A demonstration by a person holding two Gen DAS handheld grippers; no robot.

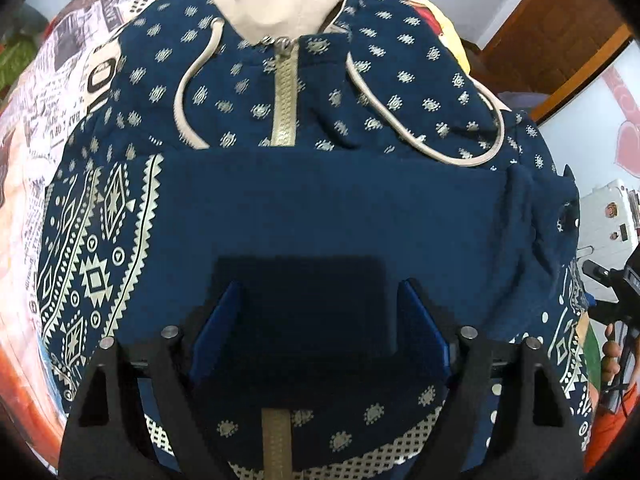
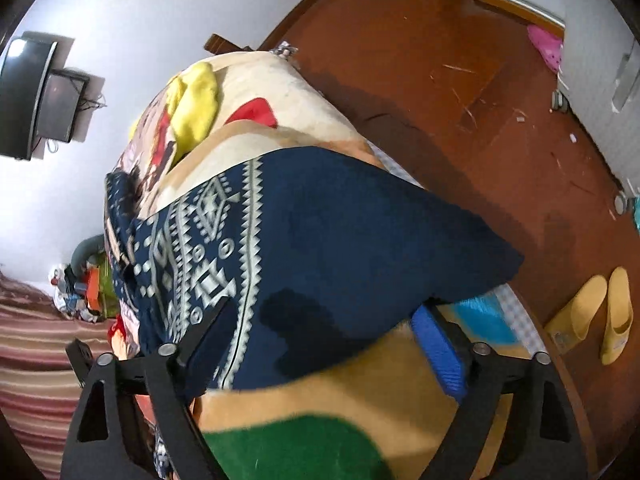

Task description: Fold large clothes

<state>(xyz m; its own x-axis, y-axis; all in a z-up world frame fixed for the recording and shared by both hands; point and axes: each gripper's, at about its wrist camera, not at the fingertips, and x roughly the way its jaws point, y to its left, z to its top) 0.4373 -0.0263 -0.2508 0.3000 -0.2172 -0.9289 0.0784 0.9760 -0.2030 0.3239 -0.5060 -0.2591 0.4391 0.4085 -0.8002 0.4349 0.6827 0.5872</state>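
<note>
A navy hoodie [image 1: 360, 92] with cream patterns, a beige hood lining, a zip and drawcords lies on the bed. A plain navy sleeve cuff [image 1: 320, 208] is folded across its chest. My left gripper [image 1: 320, 312] hovers over the hoodie's middle with its blue fingers [image 1: 218, 320] spread wide, holding nothing. In the right wrist view the patterned sleeve with its plain navy cuff [image 2: 360, 232] lies over the bed's edge. My right gripper [image 2: 328, 320] stands open around the cuff's near edge, its right finger [image 2: 438, 344] showing and its left one under the cloth.
A printed blanket [image 2: 360, 392] covers the bed. A yellow cloth [image 2: 196, 104] lies at its far end. Yellow slippers [image 2: 596, 316] stand on the brown floor at right. A person's hand [image 1: 614, 354] with the other gripper shows at right in the left wrist view.
</note>
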